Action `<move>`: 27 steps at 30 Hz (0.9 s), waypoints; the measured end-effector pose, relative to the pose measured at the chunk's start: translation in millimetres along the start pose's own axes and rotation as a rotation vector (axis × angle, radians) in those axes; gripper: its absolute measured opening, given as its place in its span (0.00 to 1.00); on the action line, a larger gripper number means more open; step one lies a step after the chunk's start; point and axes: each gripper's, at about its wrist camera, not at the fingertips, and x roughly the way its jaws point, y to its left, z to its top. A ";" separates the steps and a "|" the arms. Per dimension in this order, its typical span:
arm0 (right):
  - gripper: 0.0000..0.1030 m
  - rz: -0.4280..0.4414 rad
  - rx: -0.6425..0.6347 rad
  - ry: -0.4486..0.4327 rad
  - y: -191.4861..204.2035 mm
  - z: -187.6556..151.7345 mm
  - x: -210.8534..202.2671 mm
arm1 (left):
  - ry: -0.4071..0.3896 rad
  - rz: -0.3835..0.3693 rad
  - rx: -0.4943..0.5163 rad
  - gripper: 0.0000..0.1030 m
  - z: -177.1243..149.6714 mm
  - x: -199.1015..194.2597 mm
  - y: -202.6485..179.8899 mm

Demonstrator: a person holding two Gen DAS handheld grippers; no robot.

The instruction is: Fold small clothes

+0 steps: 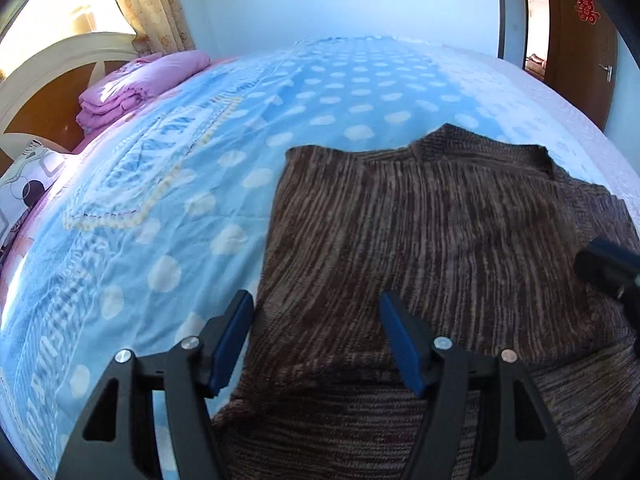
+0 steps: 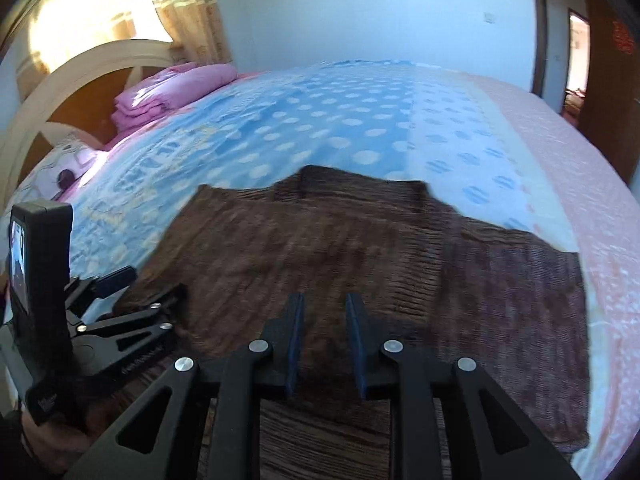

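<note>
A brown striped knit sweater [image 1: 440,220] [image 2: 340,248] lies spread flat on the blue polka-dot bedsheet [image 1: 320,92] [image 2: 340,120], neckline towards the far side. My left gripper [image 1: 316,300] stands wide open over the sweater's left edge, one finger above the sheet and the other above the knit, with nothing pinched. In the right wrist view the left gripper [image 2: 148,284] sits at the garment's left side. My right gripper [image 2: 325,298] hovers over the sweater's near middle. Its jaws are a narrow gap apart, and no cloth is between the pads.
A folded pink quilt [image 1: 136,88] [image 2: 168,92] lies at the far left by the curved headboard [image 1: 60,60], with a patterned pillow [image 1: 28,176] nearer. A brown door [image 1: 580,40] stands at the right. A person's hand [image 2: 48,440] holds the left tool.
</note>
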 end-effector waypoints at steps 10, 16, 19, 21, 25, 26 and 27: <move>0.31 -0.090 -0.018 0.076 -23.3 -45.0 -14.8 | 0.007 -0.019 -0.034 0.74 3.7 9.5 6.4; 0.45 -0.198 -0.031 0.114 -33.2 -69.1 -38.3 | 0.020 -0.031 -0.071 0.81 2.7 11.4 12.4; 0.45 -0.172 0.018 0.006 -28.7 -50.8 -54.5 | 0.020 -0.033 -0.074 0.81 2.4 11.5 12.4; 0.45 -0.156 0.029 -0.060 -19.8 -33.4 -57.1 | 0.021 -0.034 -0.074 0.81 2.2 11.7 12.6; 0.43 -0.146 0.010 -0.077 -4.1 -9.2 -34.8 | 0.022 -0.041 -0.080 0.81 1.8 12.3 13.7; 0.42 -0.142 0.004 -0.058 -2.4 -8.9 -25.8 | 0.022 -0.043 -0.082 0.81 1.9 12.5 13.8; 0.42 -0.142 -0.003 -0.030 -1.7 -12.1 -17.0 | 0.023 -0.046 -0.084 0.81 1.9 12.8 14.1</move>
